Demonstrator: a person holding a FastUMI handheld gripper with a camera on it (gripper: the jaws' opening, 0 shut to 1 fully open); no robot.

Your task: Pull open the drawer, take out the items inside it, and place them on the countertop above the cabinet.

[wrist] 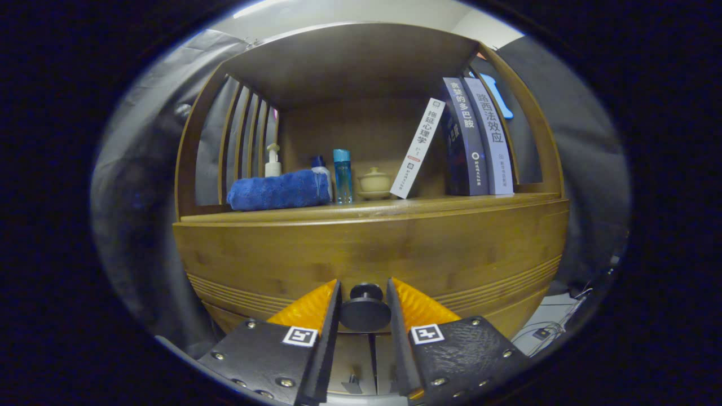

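The wooden drawer front (366, 254) of the cabinet stands close ahead, seen face-on. Its round black knob (365, 309) sits between my two fingers. My gripper (364, 282) is closed in on the knob, with a finger pressing on each side of its disc. The inside of the drawer is hidden behind the front. Just above the drawer runs the wooden countertop (451, 202).
On the countertop lie a rolled blue towel (279, 190), a white pump bottle (273, 162), a blue bottle (342, 175), a lidded cream cup (375, 181), a leaning white book (417, 149) and two upright dark books (479, 138). A shelf roof hangs above them. Cables lie on the floor (550, 330) to the right.
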